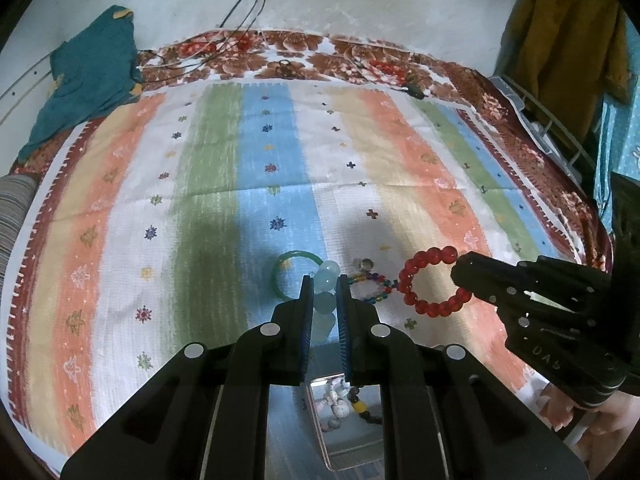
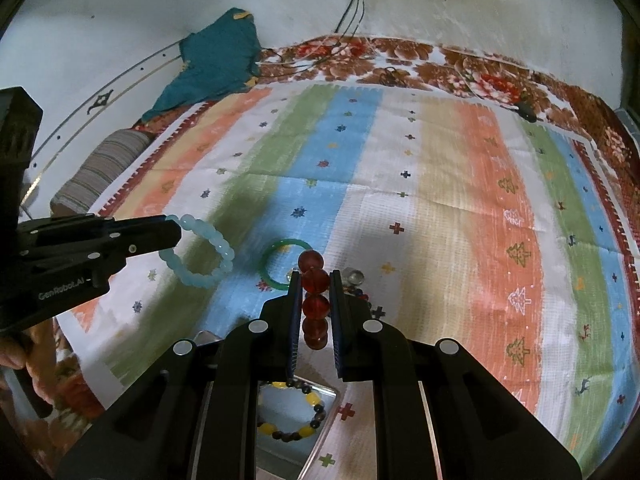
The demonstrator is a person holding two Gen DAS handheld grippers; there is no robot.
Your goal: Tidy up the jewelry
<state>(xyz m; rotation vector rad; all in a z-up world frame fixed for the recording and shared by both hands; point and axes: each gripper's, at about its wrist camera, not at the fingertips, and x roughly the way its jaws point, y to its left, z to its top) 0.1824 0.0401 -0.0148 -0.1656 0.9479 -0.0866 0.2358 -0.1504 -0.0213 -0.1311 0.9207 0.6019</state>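
Note:
My left gripper (image 1: 325, 286) is shut on a pale blue bead bracelet (image 1: 325, 276), held above the striped cloth; it also shows in the right wrist view (image 2: 200, 250). My right gripper (image 2: 316, 284) is shut on a red bead bracelet (image 2: 314, 296), which shows as a ring in the left wrist view (image 1: 428, 282). A green bangle (image 1: 286, 266) and a multicoloured bead bracelet (image 1: 374, 286) lie on the cloth ahead. A metal tray (image 2: 326, 428) below the grippers holds a yellow and dark bead bracelet (image 2: 292, 412) and other beads.
A striped cloth (image 1: 200, 184) covers a floral bedspread (image 1: 360, 52). A teal garment (image 1: 88, 76) lies at the far left, cables (image 1: 240, 8) hang on the wall, a striped bolster (image 2: 100, 172) is at the left edge. Clear beads (image 1: 365, 264) lie by the bangle.

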